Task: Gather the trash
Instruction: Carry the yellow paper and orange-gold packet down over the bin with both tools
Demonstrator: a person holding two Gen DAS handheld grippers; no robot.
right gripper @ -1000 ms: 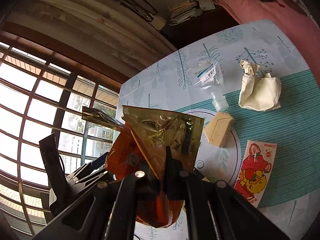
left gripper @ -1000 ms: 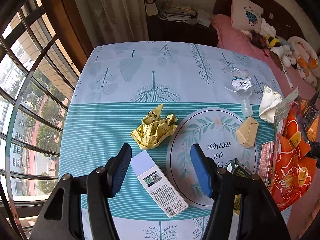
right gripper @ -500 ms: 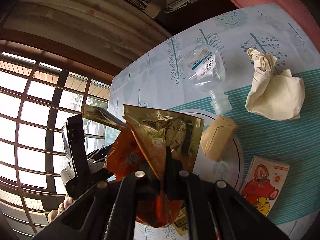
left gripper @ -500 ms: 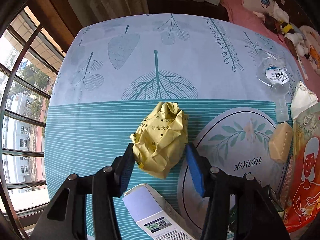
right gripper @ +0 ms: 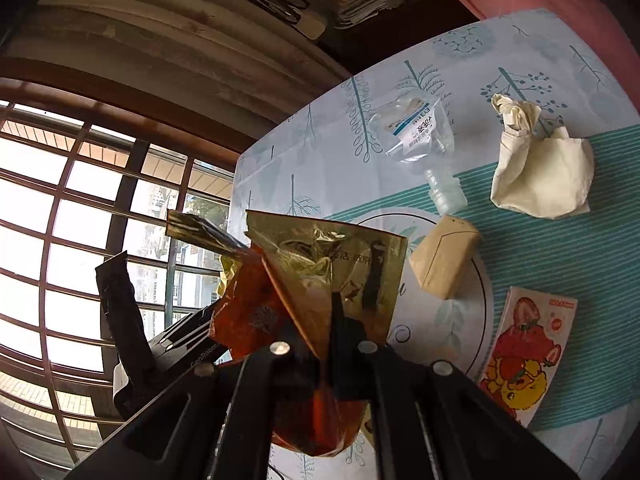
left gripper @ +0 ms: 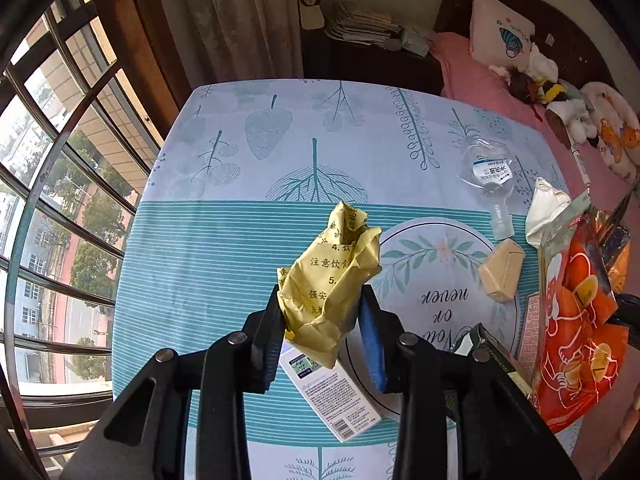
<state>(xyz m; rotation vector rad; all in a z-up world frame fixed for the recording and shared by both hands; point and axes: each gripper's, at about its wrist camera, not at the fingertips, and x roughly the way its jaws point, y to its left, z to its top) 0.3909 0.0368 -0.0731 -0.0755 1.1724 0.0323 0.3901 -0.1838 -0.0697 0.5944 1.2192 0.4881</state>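
Since the earlier frame the left gripper [left gripper: 322,316] has closed on the crumpled yellow paper [left gripper: 330,280] and lifted it off the counter [left gripper: 224,240]; its blue pads pinch the wad, which sticks up above them. Under it lies a white carton [left gripper: 336,396]. The right gripper [right gripper: 328,344] is clamped on an orange-and-gold foil bag [right gripper: 320,276], held above the counter. Beyond it a tan box [right gripper: 442,262] rests on the round print, near a clear squashed bottle [right gripper: 420,136], a cream crumpled paper [right gripper: 540,172] and a cartoon strawberry carton [right gripper: 524,356].
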